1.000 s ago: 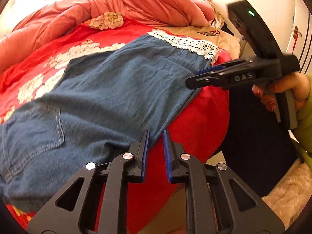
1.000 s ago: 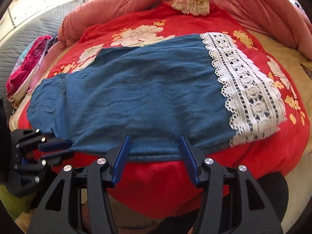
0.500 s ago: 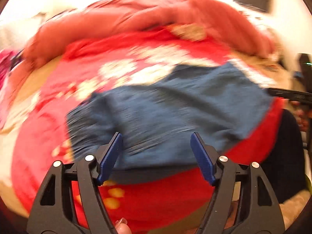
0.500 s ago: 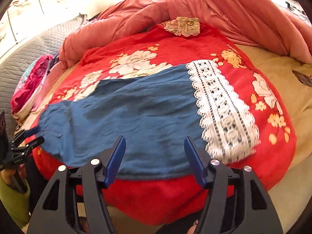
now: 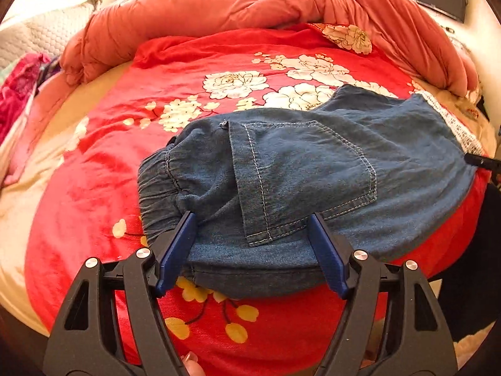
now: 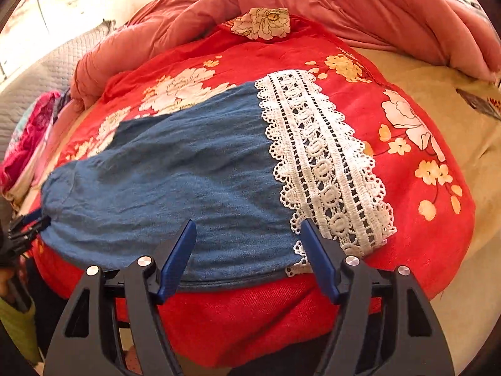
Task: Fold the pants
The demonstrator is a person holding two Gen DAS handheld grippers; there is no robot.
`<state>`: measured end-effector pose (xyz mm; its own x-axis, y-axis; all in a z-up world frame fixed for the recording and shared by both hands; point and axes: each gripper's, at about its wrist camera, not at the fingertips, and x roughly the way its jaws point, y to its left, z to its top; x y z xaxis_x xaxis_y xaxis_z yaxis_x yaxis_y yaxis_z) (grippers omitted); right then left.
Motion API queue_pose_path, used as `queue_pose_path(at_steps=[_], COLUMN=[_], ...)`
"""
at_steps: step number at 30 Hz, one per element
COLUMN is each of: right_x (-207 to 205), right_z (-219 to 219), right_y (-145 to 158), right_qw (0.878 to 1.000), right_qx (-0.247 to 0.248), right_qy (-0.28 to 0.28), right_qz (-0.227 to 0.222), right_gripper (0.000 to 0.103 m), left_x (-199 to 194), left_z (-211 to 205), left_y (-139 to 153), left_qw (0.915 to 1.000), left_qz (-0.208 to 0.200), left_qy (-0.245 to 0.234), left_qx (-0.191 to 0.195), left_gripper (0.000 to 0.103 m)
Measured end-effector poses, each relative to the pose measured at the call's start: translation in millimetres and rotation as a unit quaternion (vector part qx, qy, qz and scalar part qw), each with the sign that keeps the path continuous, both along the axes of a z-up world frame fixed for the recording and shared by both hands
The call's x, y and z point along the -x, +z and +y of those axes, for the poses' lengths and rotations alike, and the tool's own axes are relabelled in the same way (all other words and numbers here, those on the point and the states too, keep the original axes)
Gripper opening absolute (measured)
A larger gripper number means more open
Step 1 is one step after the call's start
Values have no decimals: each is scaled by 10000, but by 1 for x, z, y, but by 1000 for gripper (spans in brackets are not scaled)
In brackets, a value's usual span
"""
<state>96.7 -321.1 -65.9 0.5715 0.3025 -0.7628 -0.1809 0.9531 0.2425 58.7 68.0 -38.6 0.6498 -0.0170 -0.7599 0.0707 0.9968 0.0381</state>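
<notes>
Blue denim pants (image 5: 300, 172) lie flat along the near edge of a red flowered blanket (image 5: 188, 72), legs stacked. The elastic waistband (image 5: 156, 181) and back pocket are in the left wrist view; the white lace hem (image 6: 325, 163) is in the right wrist view. My left gripper (image 5: 252, 247) is open and empty, its jaws just above the near edge of the pants at the waist end. My right gripper (image 6: 247, 250) is open and empty above the near edge by the lace hem. The left gripper's tips also show in the right wrist view (image 6: 26, 227).
A bunched pink duvet (image 5: 250, 3) lies along the back of the bed. Pink clothes (image 5: 15, 94) sit at the far left. Beige sheet (image 6: 454, 100) lies to the right of the blanket. The bed edge drops off just below both grippers.
My left gripper has opened and swung left from mid-leg to the waistband end. My right gripper has shifted right toward the lace hem and stayed open.
</notes>
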Motion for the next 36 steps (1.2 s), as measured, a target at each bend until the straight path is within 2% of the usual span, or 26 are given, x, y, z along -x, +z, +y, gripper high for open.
queue_pose_path(at_steps=[2,3,6,9,13,15,16,17,18,19,22,25,27,28,29,31,34,36], right_x=[5,8,18,16,-2,-17,-26,-37,-47,-64,-106,-154,-171,-172,-175,-173,-174,-177], right_z=[-3,-6,-17,-26,-30,-34,-36,-38,-40,-40,-44,-48,-45,-44,-42,-38,-42,-43], right_y=[4,6,15,28,46,58,64,72,79,86,84,62,42,36,25,15,6,-1], right_qw=[9998,9994,9966,9941,9937,9928,9920,9908,9896,9892,9919,9934,9943,9952,9977,9992,9985,9975], right_qx=[-210,-312,-776,-938,-744,-589,-543,-445,-340,-209,-254,-797,-935,-868,-593,-356,-552,-686], right_qy=[-17,-48,-132,-287,-379,-447,-434,-476,-487,-411,-423,-496,-370,-367,-322,-199,-49,40], right_qz=[-72,-105,-262,-456,-745,-943,-1056,-1189,-1310,-1393,-1173,-655,-342,-257,-96,-31,47,168], right_gripper=[69,69,69,69,69,69,69,69,70,70,70,70,70,70,70,70,68,59], left_x=[6,11,19,7,-45,-70,-88,-98,-111,-129,-159,-177,-186,-189,-192,-199,-210,-216], left_z=[-10,-16,-19,-24,-46,-62,-75,-80,-86,-93,-102,-116,-120,-121,-120,-119,-115,-111], left_y=[7,15,41,61,74,76,75,73,70,64,52,36,21,17,12,3,-10,-22], left_qw=[9997,9994,9967,9931,9887,9912,9937,9940,9942,9935,9893,9867,9840,9833,9822,9808,9779,9739], left_qz=[7,-1,-259,-514,-335,-277,-297,-269,-142,155,468,655,811,854,899,987,1177,1367], left_qy=[-105,-281,-624,-726,-937,-953,-988,-1031,-1061,-1119,-1279,-1445,-1558,-1568,-1594,-1597,-1505,-1391], left_qx=[-236,-196,453,767,1120,875,443,245,107,158,520,357,317,347,429,522,846,1162], left_gripper=[66,66,67,72,73,73,73,73,73,73,73,73,73,73,73,73,73,73])
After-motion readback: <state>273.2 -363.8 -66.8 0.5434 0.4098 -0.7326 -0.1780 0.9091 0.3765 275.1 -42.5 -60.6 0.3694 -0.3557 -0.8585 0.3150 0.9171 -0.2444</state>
